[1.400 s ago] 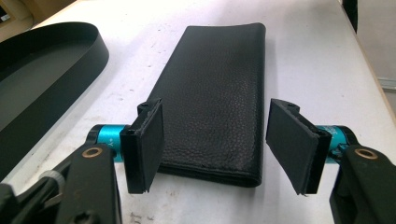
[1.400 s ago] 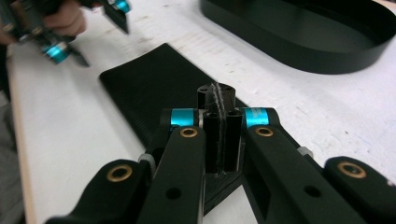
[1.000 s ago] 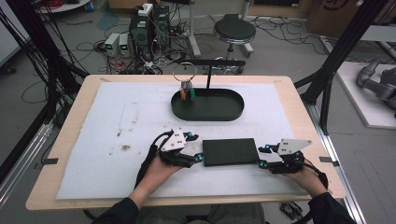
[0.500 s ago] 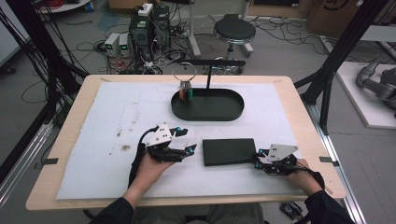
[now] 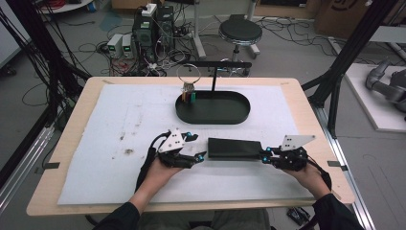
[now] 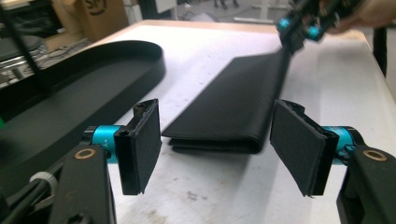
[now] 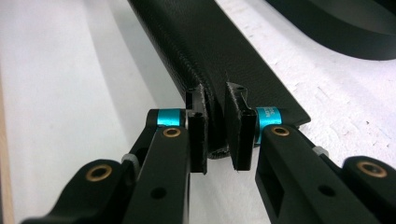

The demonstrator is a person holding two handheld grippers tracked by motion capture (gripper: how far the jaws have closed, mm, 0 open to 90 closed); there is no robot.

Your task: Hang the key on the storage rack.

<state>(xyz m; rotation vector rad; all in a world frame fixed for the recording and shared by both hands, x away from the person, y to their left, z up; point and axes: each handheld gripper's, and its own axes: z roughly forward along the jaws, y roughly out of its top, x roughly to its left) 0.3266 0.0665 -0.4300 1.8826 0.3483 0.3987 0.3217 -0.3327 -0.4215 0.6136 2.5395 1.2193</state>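
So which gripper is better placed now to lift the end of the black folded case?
The right gripper, probably. Its jaws have just been closing and now pinch the end of the black folded case. The left gripper stands open at the other end, not touching it.

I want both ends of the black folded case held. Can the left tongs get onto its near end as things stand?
Probably yes: the left tongs stand open, facing the black folded case end, with bare table between.
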